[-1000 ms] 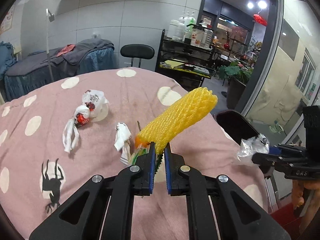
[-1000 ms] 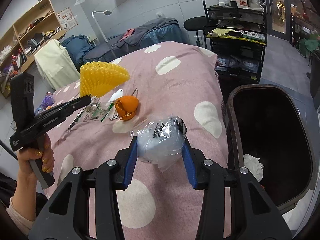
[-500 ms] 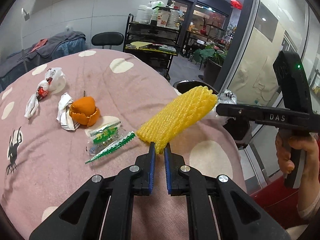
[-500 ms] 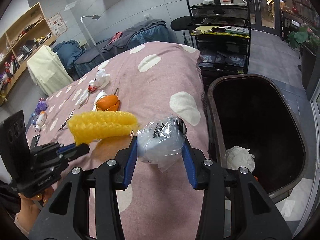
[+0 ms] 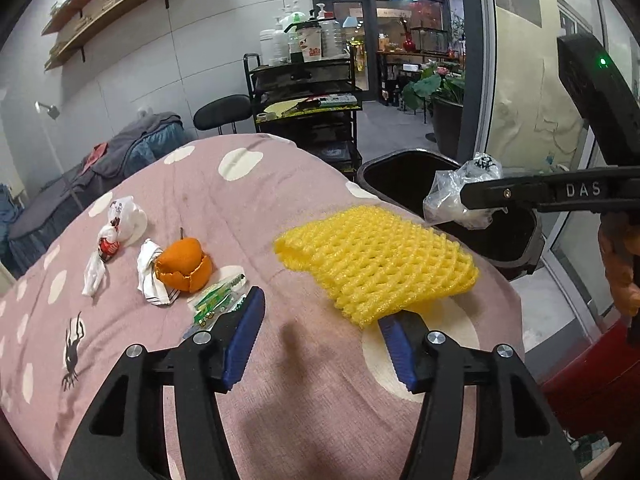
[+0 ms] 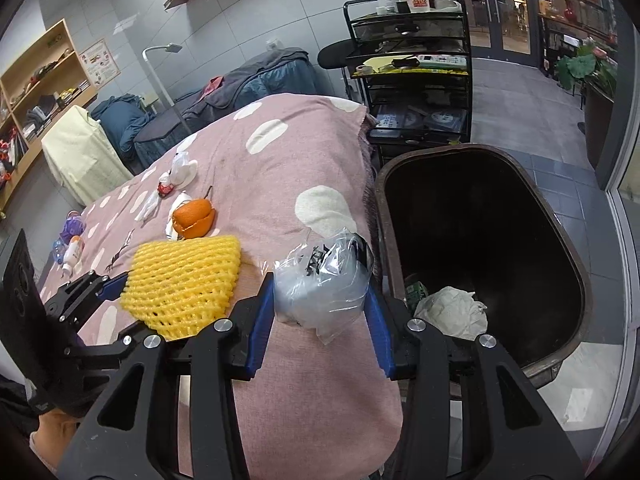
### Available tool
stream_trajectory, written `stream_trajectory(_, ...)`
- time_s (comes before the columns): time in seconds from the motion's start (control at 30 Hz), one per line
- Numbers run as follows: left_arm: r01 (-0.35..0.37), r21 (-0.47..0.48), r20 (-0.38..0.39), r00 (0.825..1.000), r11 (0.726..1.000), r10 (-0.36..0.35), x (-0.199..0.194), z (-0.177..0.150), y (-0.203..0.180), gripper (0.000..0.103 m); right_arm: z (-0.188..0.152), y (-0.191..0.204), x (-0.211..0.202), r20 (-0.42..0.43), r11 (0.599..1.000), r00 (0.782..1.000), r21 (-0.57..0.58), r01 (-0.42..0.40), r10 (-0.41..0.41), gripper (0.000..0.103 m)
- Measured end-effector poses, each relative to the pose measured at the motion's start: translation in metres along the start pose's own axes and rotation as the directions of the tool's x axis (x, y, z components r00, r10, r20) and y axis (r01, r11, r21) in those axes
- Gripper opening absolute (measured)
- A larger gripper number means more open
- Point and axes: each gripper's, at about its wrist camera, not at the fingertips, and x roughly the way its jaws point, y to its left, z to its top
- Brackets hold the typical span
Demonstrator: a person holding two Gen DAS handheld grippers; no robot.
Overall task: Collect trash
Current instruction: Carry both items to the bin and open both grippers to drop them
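My left gripper is open; the yellow foam net rests against its right finger, over the pink spotted table. The net also shows in the right wrist view. My right gripper is shut on a crumpled clear plastic bag, held at the table's edge beside the black trash bin. The bag also shows in the left wrist view. The bin holds white crumpled paper.
On the table lie an orange peel, a white tissue, a green wrapper and white-red wrappers. A black trolley stands behind the bin. Bottles lie at the table's left.
My left gripper has opened and the yellow net has tipped over to lie flat against the right finger. Both grippers have moved nearer the bin.
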Motion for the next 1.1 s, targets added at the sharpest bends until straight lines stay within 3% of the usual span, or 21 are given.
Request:
stream_trajectory(0.1,-0.051,0.063,0.016,0.999,0.997,0.05,-0.009,-0.004,-0.011,0.059,-0.002,-0.005,-0.001,-0.002,1.0,1.0,0.007,0.007,-0.007,0.043)
stream_trajectory(0.17,-0.135,0.154,0.052,0.99,0.979,0.129,-0.012,-0.007,-0.025,0.064,-0.002,-0.008,-0.001,-0.003,1.0,1.0,0.015,0.006,-0.006,0.043)
stream_trajectory(0.33,-0.263,0.323,0.146,0.963,0.909,0.226,-0.017,-0.011,-0.059,0.065,-0.003,-0.01,-0.003,0.001,1.0,1.0,0.02,0.007,-0.007,0.043)
stream_trajectory(0.43,-0.328,0.411,0.175,0.944,0.851,0.279,-0.018,-0.014,-0.077,0.066,-0.003,-0.013,-0.004,0.001,1.0,1.0,0.028,0.01,-0.01,0.043)
stream_trajectory(0.53,-0.361,0.477,0.195,0.933,0.802,0.304,-0.025,-0.022,-0.092,0.066,-0.005,-0.017,-0.006,-0.001,0.999,1.0,0.038,0.014,-0.014,0.044)
stream_trajectory(0.6,-0.358,0.493,0.199,0.934,0.793,0.298,-0.034,-0.028,-0.099,0.066,-0.005,-0.02,-0.006,0.0,0.999,1.0,0.042,0.018,-0.018,0.044)
stream_trajectory(0.77,-0.34,0.505,0.203,0.94,0.794,0.273,-0.026,-0.018,-0.109,0.069,-0.004,-0.025,-0.008,0.007,0.998,1.0,0.055,0.024,-0.024,0.044)
stream_trajectory(0.93,-0.197,0.391,0.021,0.978,0.899,0.206,0.014,0.008,-0.09,0.066,-0.004,-0.029,-0.016,0.023,0.998,0.999,0.057,0.036,-0.038,0.044)
stream_trajectory(1.1,-0.113,0.236,-0.057,0.99,0.965,0.129,0.025,0.017,-0.073,0.031,-0.006,-0.043,-0.022,0.031,0.995,0.997,0.083,0.061,-0.064,0.044)
